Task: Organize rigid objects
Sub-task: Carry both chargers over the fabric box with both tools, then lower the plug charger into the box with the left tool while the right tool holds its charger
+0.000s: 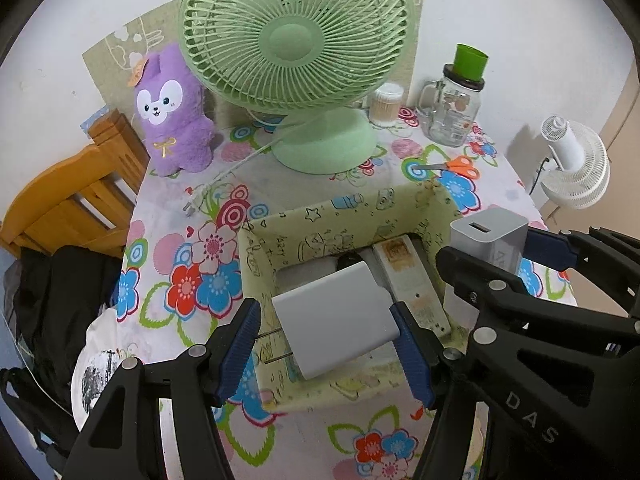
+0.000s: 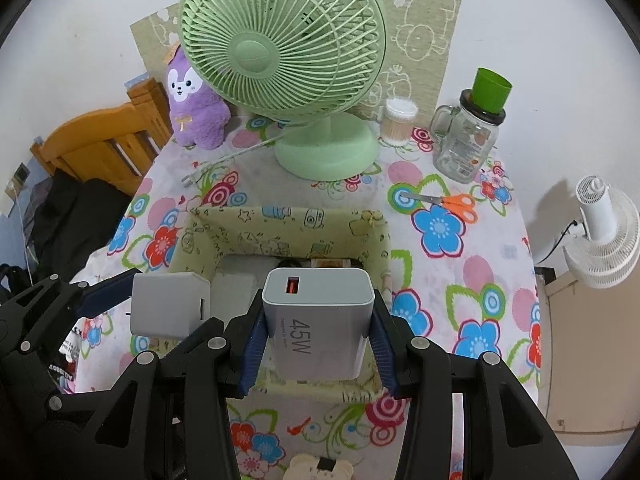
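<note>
Charger [image 2: 320, 324] marked "45W" sits clamped in right jaws; left jaws clamp a white adapter [image 1: 334, 320].

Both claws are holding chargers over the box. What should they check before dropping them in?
1. Left gripper pinches the white charger: ok.
2. Right gripper pinches the grey charger: ok.
3. Both chargers above the fabric box: ok.
4. Room left in the box beside the remote: cannot tell.
5. White charger's prongs clear of the box wall: cannot tell.
</note>
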